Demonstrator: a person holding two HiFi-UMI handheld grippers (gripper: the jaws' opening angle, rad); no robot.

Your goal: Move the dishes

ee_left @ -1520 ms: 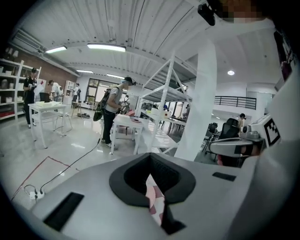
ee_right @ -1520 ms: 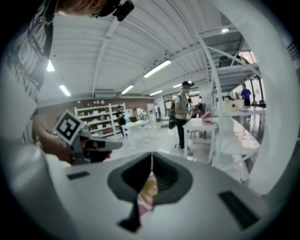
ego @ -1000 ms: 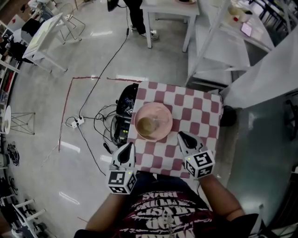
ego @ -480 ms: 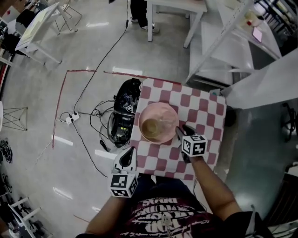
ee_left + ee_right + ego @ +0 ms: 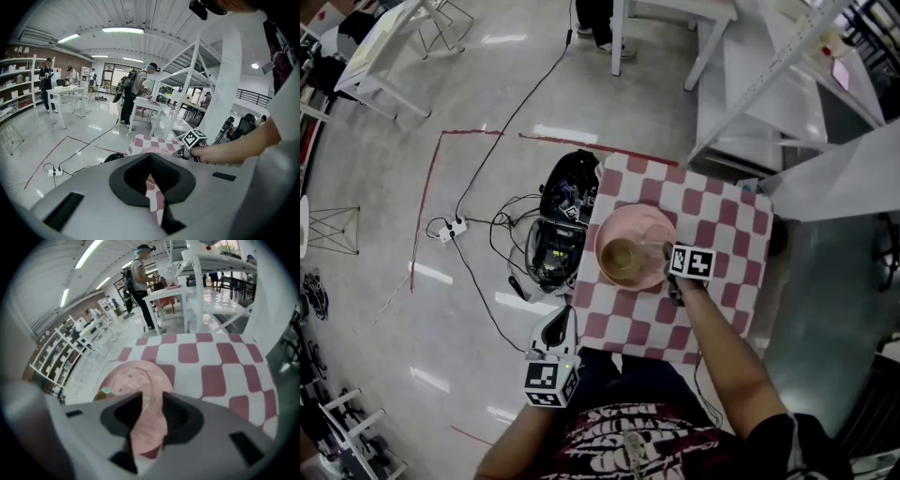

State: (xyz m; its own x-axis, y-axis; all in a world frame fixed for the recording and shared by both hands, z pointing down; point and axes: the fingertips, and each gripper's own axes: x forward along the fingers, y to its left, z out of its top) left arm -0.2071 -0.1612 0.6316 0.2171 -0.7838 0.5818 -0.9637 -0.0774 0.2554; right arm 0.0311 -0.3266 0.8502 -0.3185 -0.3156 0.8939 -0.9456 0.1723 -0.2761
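The left tool (image 5: 559, 317) hangs close to the person's body, off the desk's near-left corner and above the floor. It tips gently downward, its jaws drawn almost together with only a thin slit and nothing in it. The right forearm reaches out over the checked desk (image 5: 727, 234) and angles steeply down. The right tool (image 5: 670, 272) is at the near-right edge of the pink plate (image 5: 645, 228). Its jaws have just been opening and stand spread, the plate's rim lying in the gap. Only the head view shows the brown bowl (image 5: 622, 260) sitting in the plate, left of centre. The left tool view alone shows a person (image 5: 137, 91) at a white table beyond.
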